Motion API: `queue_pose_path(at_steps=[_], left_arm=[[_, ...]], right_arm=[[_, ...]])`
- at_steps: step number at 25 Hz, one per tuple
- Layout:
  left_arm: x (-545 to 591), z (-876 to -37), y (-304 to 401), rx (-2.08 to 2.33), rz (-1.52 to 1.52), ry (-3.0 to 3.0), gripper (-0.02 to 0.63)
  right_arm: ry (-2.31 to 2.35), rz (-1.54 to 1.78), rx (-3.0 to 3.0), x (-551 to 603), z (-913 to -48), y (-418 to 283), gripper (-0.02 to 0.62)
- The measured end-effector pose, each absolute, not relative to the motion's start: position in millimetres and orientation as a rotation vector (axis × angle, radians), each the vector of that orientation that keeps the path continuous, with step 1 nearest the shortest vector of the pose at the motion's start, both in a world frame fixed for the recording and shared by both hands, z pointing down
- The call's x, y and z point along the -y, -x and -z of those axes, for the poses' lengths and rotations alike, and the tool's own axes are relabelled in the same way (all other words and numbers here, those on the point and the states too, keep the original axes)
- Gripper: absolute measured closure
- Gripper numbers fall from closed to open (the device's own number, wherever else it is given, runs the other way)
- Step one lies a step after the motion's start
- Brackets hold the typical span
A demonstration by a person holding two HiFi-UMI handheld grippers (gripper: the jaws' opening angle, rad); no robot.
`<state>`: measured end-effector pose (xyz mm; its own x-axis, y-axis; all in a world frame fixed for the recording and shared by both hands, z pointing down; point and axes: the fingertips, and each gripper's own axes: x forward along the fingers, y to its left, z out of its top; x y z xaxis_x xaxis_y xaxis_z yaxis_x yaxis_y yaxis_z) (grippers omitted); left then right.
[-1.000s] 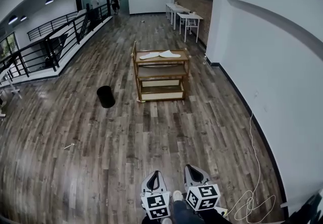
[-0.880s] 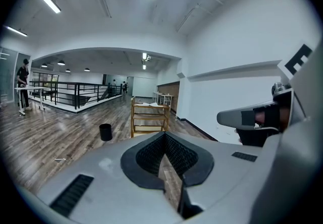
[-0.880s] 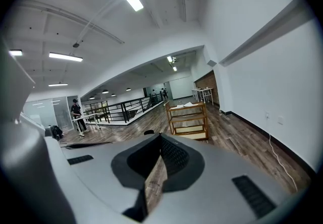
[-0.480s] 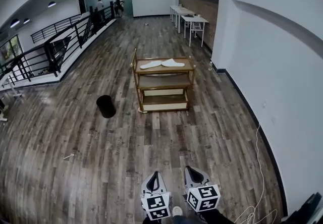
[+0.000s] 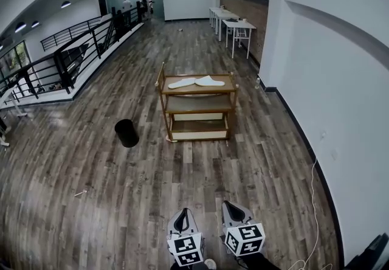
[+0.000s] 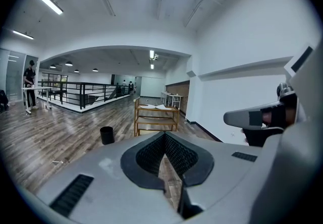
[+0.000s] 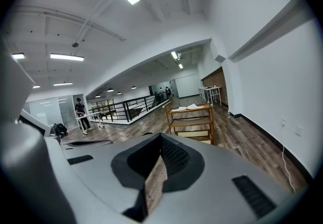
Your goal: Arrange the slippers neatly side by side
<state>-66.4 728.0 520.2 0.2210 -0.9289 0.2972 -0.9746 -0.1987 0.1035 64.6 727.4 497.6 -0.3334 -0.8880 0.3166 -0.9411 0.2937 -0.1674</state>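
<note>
Two white slippers, the left slipper [image 5: 182, 83] and the right slipper [image 5: 209, 81], lie toe to toe at an angle on the top of a wooden three-shelf cart [image 5: 197, 107] in the middle of the room; the cart [image 6: 155, 119] also shows far ahead in the left gripper view and the cart [image 7: 191, 122] in the right gripper view. My left gripper [image 5: 183, 217] and right gripper [image 5: 233, 210] sit side by side at the bottom of the head view, far short of the cart. Both are shut with nothing between their jaws.
A black bin [image 5: 126, 132] stands on the wood floor left of the cart. A white wall [image 5: 328, 92] runs along the right, with a cable [image 5: 313, 202] at its foot. Black railings [image 5: 67, 59] line the left side. White tables [image 5: 234, 25] and people [image 5: 126, 4] stand far back.
I have moved forward: the cart and bin have grown nearer and slid lower in the head view. Both grippers keep their place at the bottom, still shut.
</note>
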Motion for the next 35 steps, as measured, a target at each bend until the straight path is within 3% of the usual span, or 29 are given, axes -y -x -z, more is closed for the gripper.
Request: queue_pose_path(at_steps=[13, 26, 35], left_arm=[[-611.0, -523.6, 47.3, 1.751, -0.266, -2.324, 0.604], [-433.5, -519.4, 45.2, 1.650, -0.283, -2.390, 0.604], [-374.3, -538.6, 48.7, 1.594, -0.326, -2.390, 0.604]], right_arm=[[-1.802, -0.498, 2.370, -623.4, -508.3, -86.5, 0.597], [-1.840, -0.478, 2.323, -454.2, -498.3, -71.4, 0.597], [-1.838, -0.520, 2.303, -388.1, -512.9, -61.3, 0.597]])
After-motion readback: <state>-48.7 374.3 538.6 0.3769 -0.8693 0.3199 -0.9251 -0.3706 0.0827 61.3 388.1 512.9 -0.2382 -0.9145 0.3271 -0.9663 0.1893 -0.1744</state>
